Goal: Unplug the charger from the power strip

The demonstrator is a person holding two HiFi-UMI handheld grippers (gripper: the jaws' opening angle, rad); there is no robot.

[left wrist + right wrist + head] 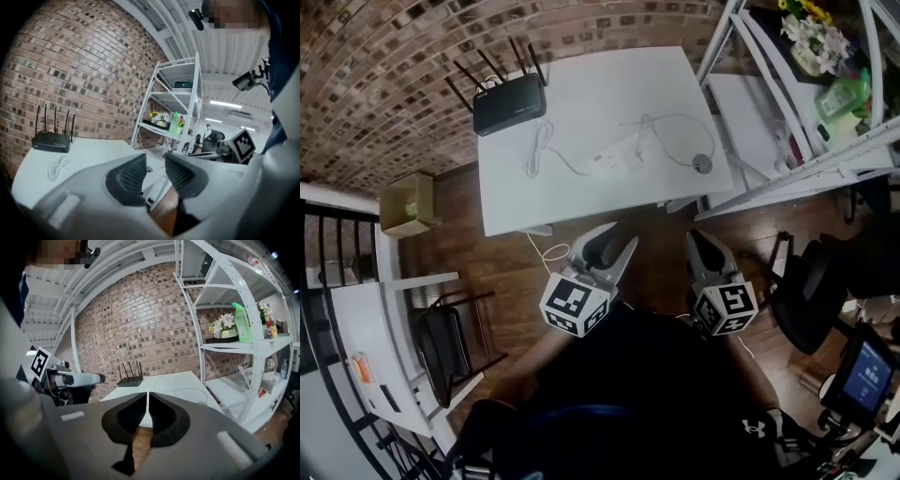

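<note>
On the white table [581,202] lies a white power strip [617,156] with the charger plugged in; I cannot make out the plug itself. A thin white cord loops from it to a small round grey disc [702,164]. Both grippers hang in front of the table's near edge, over the wood floor and well short of the strip. My left gripper [607,246] is open, and its pads [132,176] have nothing between them. My right gripper [699,240] is shut and empty, its pads [132,416] nearly touching.
A black router [508,103] with several antennas stands at the table's far left, a coiled white cable [538,150] beside it. A white metal shelf rack [811,141] with flowers and bottles stands right of the table. A brick wall runs behind. A cardboard box [406,203] sits on the floor at left.
</note>
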